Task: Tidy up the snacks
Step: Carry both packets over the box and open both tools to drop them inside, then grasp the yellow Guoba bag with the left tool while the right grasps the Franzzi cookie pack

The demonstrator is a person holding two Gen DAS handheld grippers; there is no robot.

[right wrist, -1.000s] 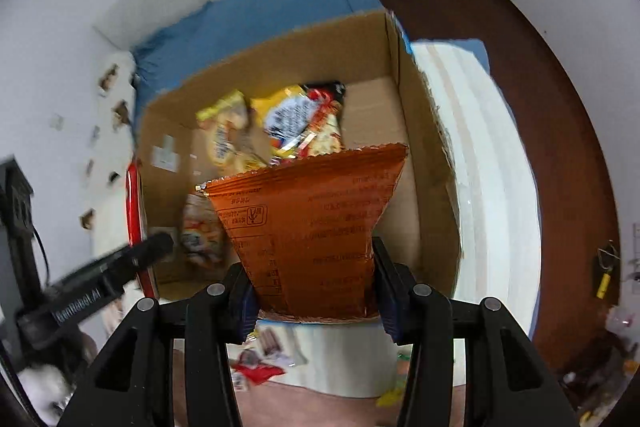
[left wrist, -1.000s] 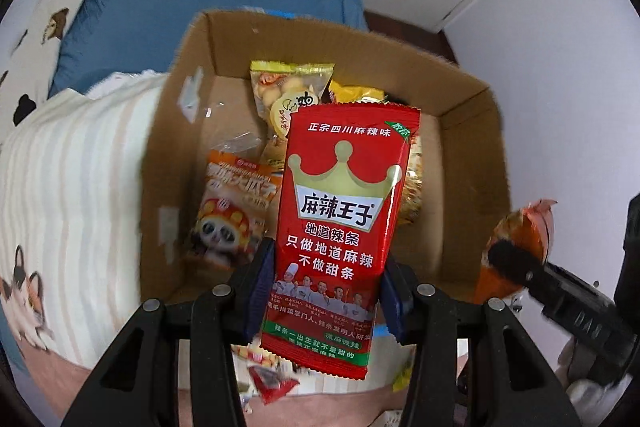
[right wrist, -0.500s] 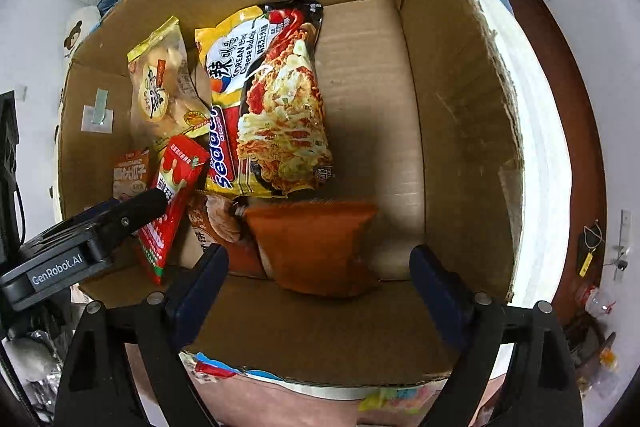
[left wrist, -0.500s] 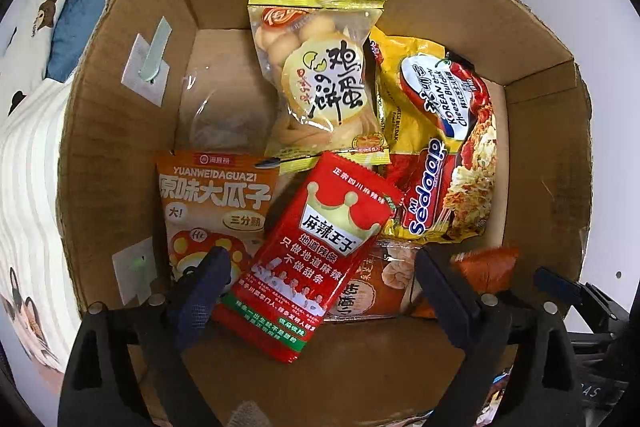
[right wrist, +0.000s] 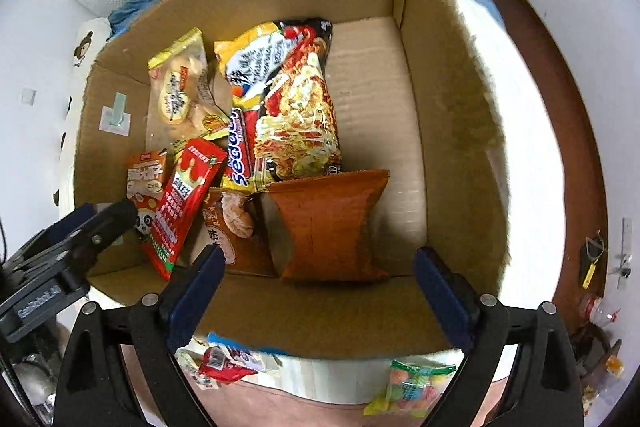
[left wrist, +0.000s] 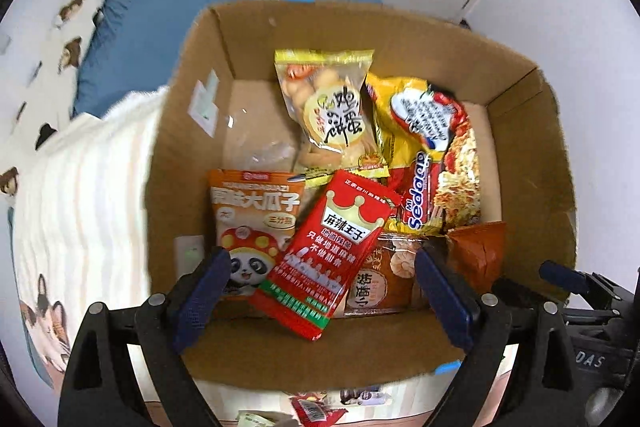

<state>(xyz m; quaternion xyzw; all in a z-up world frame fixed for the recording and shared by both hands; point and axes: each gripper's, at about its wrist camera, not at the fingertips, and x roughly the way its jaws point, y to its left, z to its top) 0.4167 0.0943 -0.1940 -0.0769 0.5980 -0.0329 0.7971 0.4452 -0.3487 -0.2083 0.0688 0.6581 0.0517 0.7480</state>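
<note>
An open cardboard box (left wrist: 192, 107) holds several snack packets. My left gripper (left wrist: 320, 267) hangs open over its near edge, above a red spicy-strip packet (left wrist: 332, 247) that lies loose on an orange panda seed packet (left wrist: 252, 219) and a brown cookie packet (left wrist: 380, 279). My right gripper (right wrist: 318, 259) has its jaws opening wide; the orange-brown packet (right wrist: 328, 223) lies free on the box floor (right wrist: 384, 131) below them, untouched. A yellow noodle pack (right wrist: 288, 99) and an egg-biscuit bag (left wrist: 332, 107) lie further back.
The box sits on striped bedding (left wrist: 80, 207) with a blue blanket (left wrist: 180, 27) behind. Loose snacks (right wrist: 224, 363) and a candy bag (right wrist: 412, 387) lie in front of the box. Wooden floor (right wrist: 560, 67) runs along the right. The box's right half is bare cardboard.
Both grippers opened and let go of their packets. The red packet and the orange-brown packet now lie in the box. My left gripper dipped in, then drew back.
</note>
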